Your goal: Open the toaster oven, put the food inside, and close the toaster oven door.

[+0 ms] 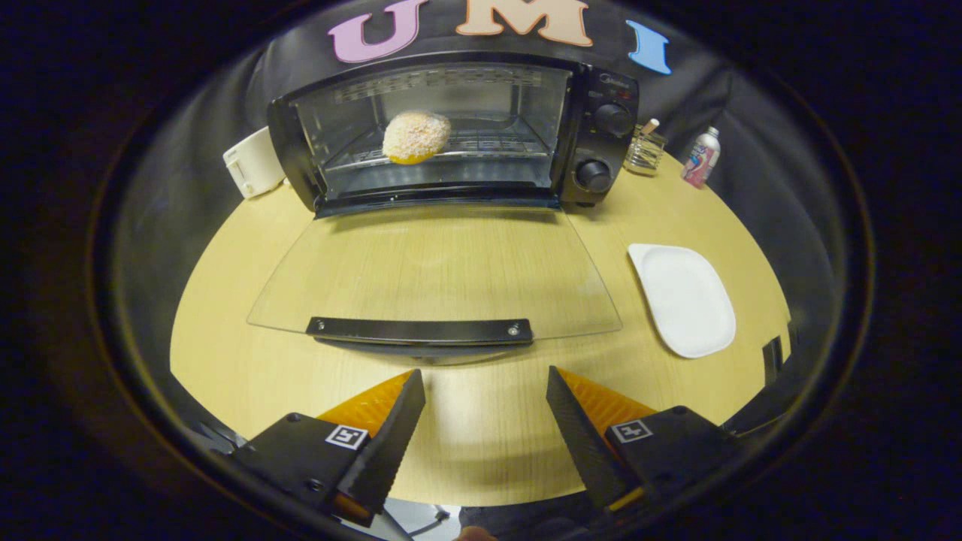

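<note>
The scene is seen from the gripper (485, 385), fingers spread with nothing held, low above the table (225, 353), facing the toaster oven (451, 131) beyond its lowered door (436, 278).

Light: even and bright on the table (481, 428), dim toward the booth's wall.
Glare: pale reflections across the glass door (436, 270).
Shadow: soft, under the door handle (419, 330).
Distortion: strong fisheye bowing at edges.
Focus: sharp at centre; gripper (485, 391) fingers apart, slightly soft.

A small brand mark on the toaster oven (451, 128) control panel and the can (701, 156) label are both too blurred to read.
</note>
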The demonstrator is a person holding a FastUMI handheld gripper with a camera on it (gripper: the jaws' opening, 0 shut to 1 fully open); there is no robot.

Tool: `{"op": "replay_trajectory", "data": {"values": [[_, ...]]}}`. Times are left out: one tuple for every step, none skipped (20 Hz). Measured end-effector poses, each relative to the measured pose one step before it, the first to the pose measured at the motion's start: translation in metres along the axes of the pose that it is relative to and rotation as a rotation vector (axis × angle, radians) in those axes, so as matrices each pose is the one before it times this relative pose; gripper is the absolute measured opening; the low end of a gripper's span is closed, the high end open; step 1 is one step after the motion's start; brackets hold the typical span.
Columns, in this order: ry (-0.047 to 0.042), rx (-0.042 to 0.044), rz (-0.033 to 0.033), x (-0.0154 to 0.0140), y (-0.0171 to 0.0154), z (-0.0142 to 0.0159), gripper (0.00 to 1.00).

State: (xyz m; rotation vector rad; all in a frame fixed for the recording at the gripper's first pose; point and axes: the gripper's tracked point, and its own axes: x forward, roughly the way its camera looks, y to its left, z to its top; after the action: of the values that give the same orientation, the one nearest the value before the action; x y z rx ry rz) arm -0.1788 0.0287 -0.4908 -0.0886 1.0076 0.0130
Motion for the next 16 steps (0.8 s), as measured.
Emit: {"op": "replay_trajectory", "data": {"values": [[0.00503,-0.00342,-0.00239,0.00252,0.00132,0.00015,1.0],[0.00829,-0.00976,-0.00163,0.00152,0.00011,-0.00081,1.0],[-0.00157,-0.00473,-0.0013,0.00059,0.00062,0.00121,1.0],[-0.00399,-0.0054,-0.00145,-0.00136,0.00006,0.00158,1.0],[-0.00876,-0.00332,-0.00125,-0.00244,-0.00074,0.00226,1.0],[-0.01147,-0.00068,-0.00132,-0.00356,-0.00009,0.00341,0.99],[-0.00942,0.00035,-0.00175,-0.00386,-0.00033,0.00203,0.99],[-0.00991,0.00109,-0.00175,-0.00392,0.00018,0.00357,0.99],[-0.00883,0.00071,-0.00127,-0.00235,-0.00089,0.00354,0.99],[-0.00908,-0.00092,-0.00132,-0.00361,-0.00024,0.00423,0.99],[-0.01033,-0.00243,-0.00088,-0.00301,0.00014,0.00388,0.99],[-0.01142,-0.00144,-0.00095,-0.00257,0.00018,0.0047,0.99],[-0.01057,0.00041,0.00021,-0.00305,0.0,0.00453,0.99],[-0.01369,0.0035,0.00274,-0.00132,0.0003,0.00646,0.99],[-0.01802,0.00819,0.0022,-0.00157,0.00056,0.00793,0.99],[-0.02045,0.01404,0.00373,-0.00164,0.00133,0.01012,0.99]]}}
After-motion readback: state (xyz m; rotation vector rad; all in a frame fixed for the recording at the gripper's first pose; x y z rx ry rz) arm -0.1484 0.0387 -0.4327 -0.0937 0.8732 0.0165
